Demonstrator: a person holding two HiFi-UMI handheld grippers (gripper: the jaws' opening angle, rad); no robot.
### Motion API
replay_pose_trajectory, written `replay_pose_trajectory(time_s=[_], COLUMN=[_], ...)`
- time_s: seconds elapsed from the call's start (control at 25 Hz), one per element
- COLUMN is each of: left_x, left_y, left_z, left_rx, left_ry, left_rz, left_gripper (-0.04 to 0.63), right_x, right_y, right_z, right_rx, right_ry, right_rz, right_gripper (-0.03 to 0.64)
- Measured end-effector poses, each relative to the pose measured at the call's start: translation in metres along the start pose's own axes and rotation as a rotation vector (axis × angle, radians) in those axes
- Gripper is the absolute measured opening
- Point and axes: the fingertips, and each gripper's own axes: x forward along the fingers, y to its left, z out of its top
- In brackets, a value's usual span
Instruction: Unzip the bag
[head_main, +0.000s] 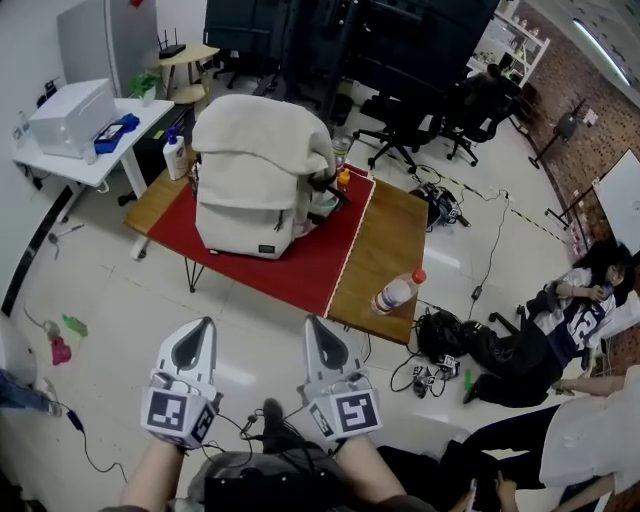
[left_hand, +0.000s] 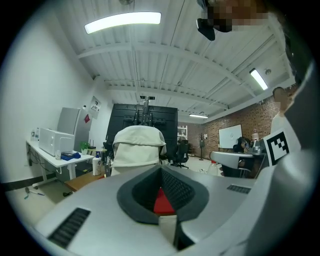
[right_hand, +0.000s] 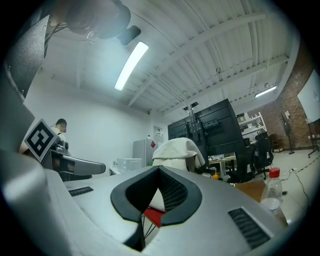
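The cream bag (head_main: 255, 175) stands upright in the upper centre of the head view. It rests on a red cloth (head_main: 300, 262) that covers the left part of a low wooden worktop (head_main: 388, 235). Its top flap hangs forward over the front, and I cannot tell whether the zip is open or closed. A white bottle (head_main: 176, 155) stands just left of the bag at the worktop's end. A small orange bottle (head_main: 344, 180) stands just to the bag's right. A clear plastic bottle (head_main: 396, 293) with a red cap lies on its side on the bare wood, near the lower right corner of the worktop.

Both grippers are in the lower part of the head view, over the floor (head_main: 120, 300) and well apart from the worktop. They point up the frame toward the bag. The left gripper (head_main: 207, 322), at lower left, has its fingers (left_hand: 181, 191) pressed together with nothing held. The right gripper (head_main: 311, 320), just beside it at lower centre, also has its fingers (right_hand: 175, 192) closed and empty. In both gripper views the bag shows beyond the fingertips, near the middle of the frame.

A white desk (head_main: 95, 165) stands at upper left. A person (head_main: 560, 320) sits on the floor at the right edge.
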Motion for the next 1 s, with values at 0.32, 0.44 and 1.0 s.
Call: replay_pose_trajectory(time_s=[0.32,0.44,1.0], left_x=[0.086,0.110,0.223], left_y=[0.012,0.016,0.026], left_z=[-0.001,-0.004,-0.031], left_rx=[-0.002,-0.001,-0.013], left_ry=[0.004,0.016,0.060], left_rz=[0.026,0.021,-0.087], left_gripper=[0.032,0.032,0.032], right_x=[0.069,0.094,0.168], right_y=[-0.061,-0.078,-0.128], right_z=[-0.023,-0.028,-0.070], right_rx=[0.009,0.003,-0.013], right_ry=[0.020,0.024,0.090], right_rz=[0.031,0.046,0.017], right_gripper=[0.011,0.011,0.011])
